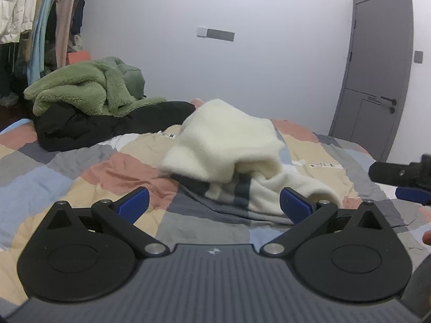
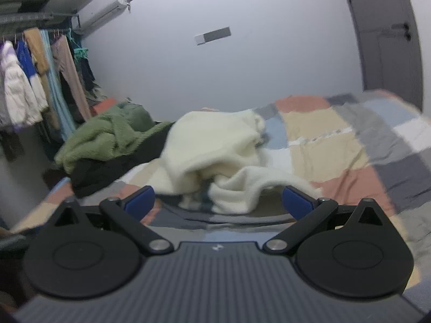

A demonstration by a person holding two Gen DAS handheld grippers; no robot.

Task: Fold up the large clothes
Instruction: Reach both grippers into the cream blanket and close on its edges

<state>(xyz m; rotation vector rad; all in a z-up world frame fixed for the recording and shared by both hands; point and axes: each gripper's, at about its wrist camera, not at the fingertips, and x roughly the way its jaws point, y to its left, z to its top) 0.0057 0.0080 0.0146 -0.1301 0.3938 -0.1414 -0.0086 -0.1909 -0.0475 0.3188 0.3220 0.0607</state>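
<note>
A: Where does your cream fleece garment (image 1: 229, 145) lie against the jaws?

B: It sits bunched in a heap on the patchwork quilt (image 1: 80, 167), ahead of both tools. Your left gripper (image 1: 214, 204) has its jaws spread wide with nothing between them. The nearest fold of fleece ends just beyond the blue pads (image 1: 295, 206), closer to the right-hand one. I cannot tell whether cloth touches that pad.

A: And your other tool?

B: Your right gripper (image 2: 218, 202) is also spread wide and holds nothing. The cream garment (image 2: 215, 150) lies straight ahead, its near folds between the two fingertips but further out, over a dark striped part of the same piece.

A: What does one view give you that the other lacks?

B: The left wrist view is sharp. It shows the grey door (image 1: 377, 80) with its handle, and, at the right edge, part of your right gripper, black with a blue pad. The right wrist view is blurred, but shows the air conditioner (image 2: 99, 8) high on the wall and more of the clothes rail (image 2: 40, 62). Both show the green fleece (image 1: 78, 86) lying on a black garment (image 1: 89, 126) at the far left of the bed.
</note>
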